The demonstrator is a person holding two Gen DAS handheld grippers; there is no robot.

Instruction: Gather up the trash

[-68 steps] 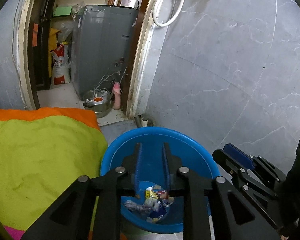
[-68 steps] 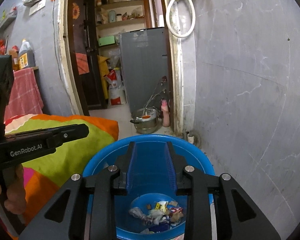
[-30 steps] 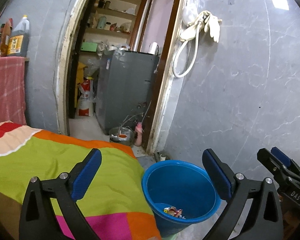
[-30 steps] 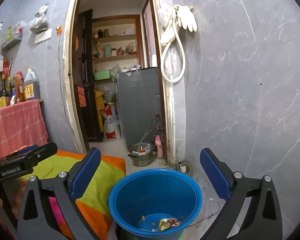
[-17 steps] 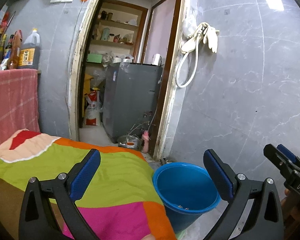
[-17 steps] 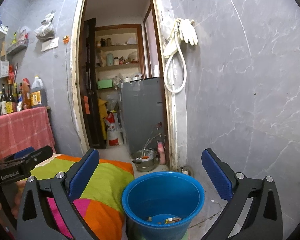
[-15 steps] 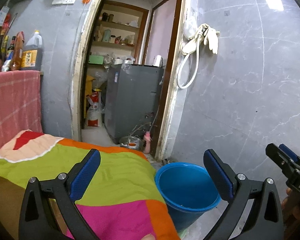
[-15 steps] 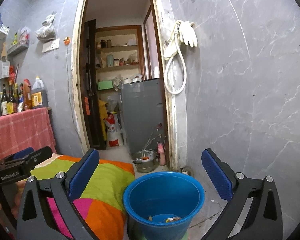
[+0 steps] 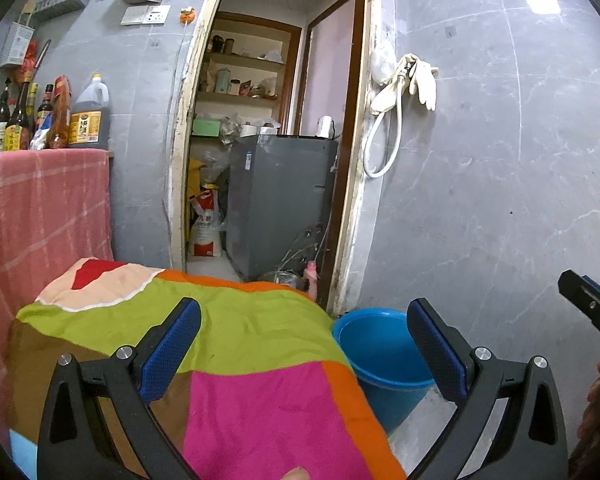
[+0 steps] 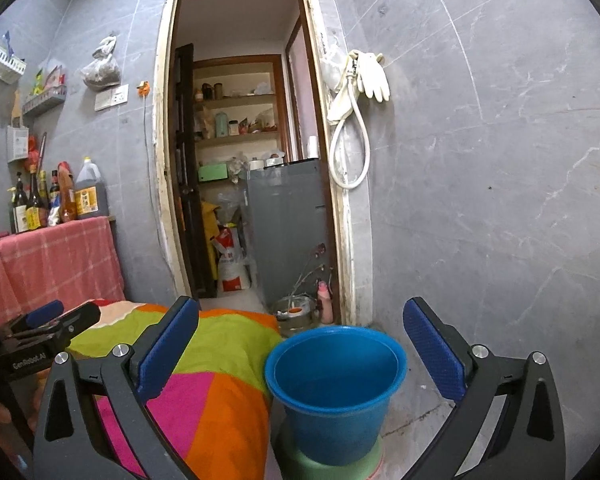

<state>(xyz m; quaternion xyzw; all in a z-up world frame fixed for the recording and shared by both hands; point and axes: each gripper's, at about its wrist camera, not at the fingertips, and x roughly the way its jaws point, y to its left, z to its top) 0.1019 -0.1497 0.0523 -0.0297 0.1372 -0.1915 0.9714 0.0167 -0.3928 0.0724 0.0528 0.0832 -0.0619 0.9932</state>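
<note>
A blue bucket (image 9: 380, 354) (image 10: 336, 420) stands on the floor beside the table with the bright patchwork cloth (image 9: 260, 400) (image 10: 220, 396). Its rim hides whatever lies inside. My left gripper (image 9: 304, 344) hangs open and empty above the cloth, left of the bucket. Wide open too, my right gripper (image 10: 300, 346) holds nothing; it is above and behind the bucket. The right gripper's tip (image 9: 588, 300) shows at the edge of the left wrist view. In the right wrist view the left gripper (image 10: 48, 328) appears at far left.
The bucket rests on a green base (image 10: 328, 468). Behind it a doorway holds a grey appliance (image 9: 276, 204), a metal pot (image 10: 296, 312) and a pink bottle (image 10: 326, 302). Bottles (image 9: 40, 116) stand on a red checked cloth at left. A hose and gloves (image 10: 356, 92) hang on the grey wall.
Both grippers were shut low over the bucket, then opened and drew up and back. The wrappers in the bucket's bottom have dropped out of sight behind its rim.
</note>
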